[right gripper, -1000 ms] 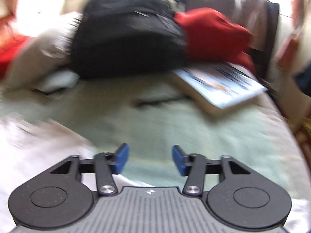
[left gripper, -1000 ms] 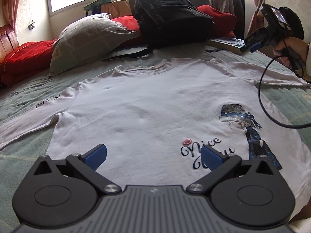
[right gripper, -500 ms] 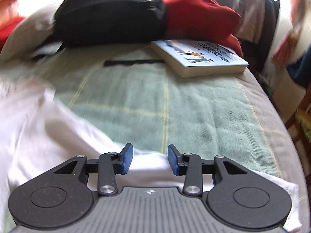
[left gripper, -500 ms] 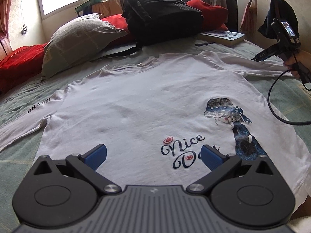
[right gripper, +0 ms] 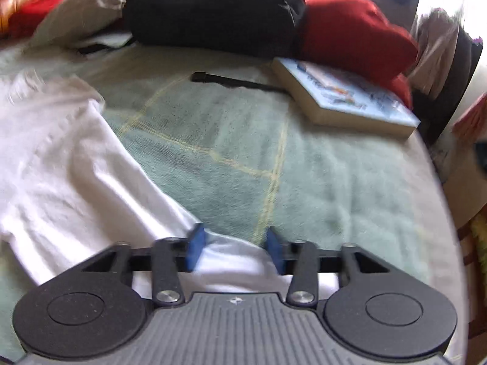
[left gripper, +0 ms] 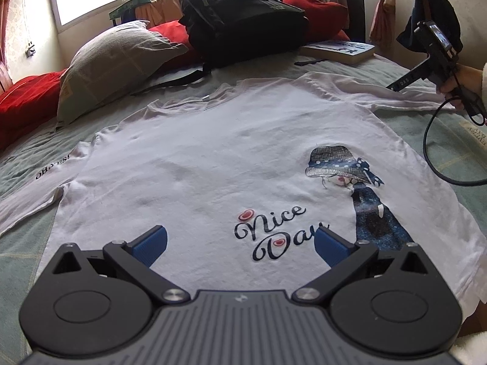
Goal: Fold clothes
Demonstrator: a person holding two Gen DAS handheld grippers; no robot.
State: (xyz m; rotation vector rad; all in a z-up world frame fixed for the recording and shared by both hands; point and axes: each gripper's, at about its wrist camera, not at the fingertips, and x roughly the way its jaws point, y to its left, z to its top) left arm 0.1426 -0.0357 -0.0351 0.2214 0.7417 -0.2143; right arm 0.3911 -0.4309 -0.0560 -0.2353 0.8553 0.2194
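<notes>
A white long-sleeved shirt point(left gripper: 213, 158) with a "Nice Day" print and a hatted figure lies flat, front up, on a green bedspread point(left gripper: 18, 243). My left gripper point(left gripper: 240, 243) is wide open and empty, low over the shirt's hem. My right gripper point(right gripper: 234, 245) is open, with its blue pads point(right gripper: 194, 243) straddling the shirt's right sleeve point(right gripper: 76, 164). The right gripper also shows in the left wrist view point(left gripper: 395, 86), held by a hand at the sleeve on the far right.
A black backpack point(left gripper: 240, 15), a grey pillow point(left gripper: 112, 67) and red cushions point(left gripper: 27, 97) line the head of the bed. A book point(right gripper: 344, 97) and a black strap point(right gripper: 234, 80) lie beyond the right sleeve. The bed's right edge point(right gripper: 438, 213) is close.
My right gripper has come down and left onto the right sleeve, its jaws a little narrower than before. My left gripper has drifted forward over the hem, still wide open.
</notes>
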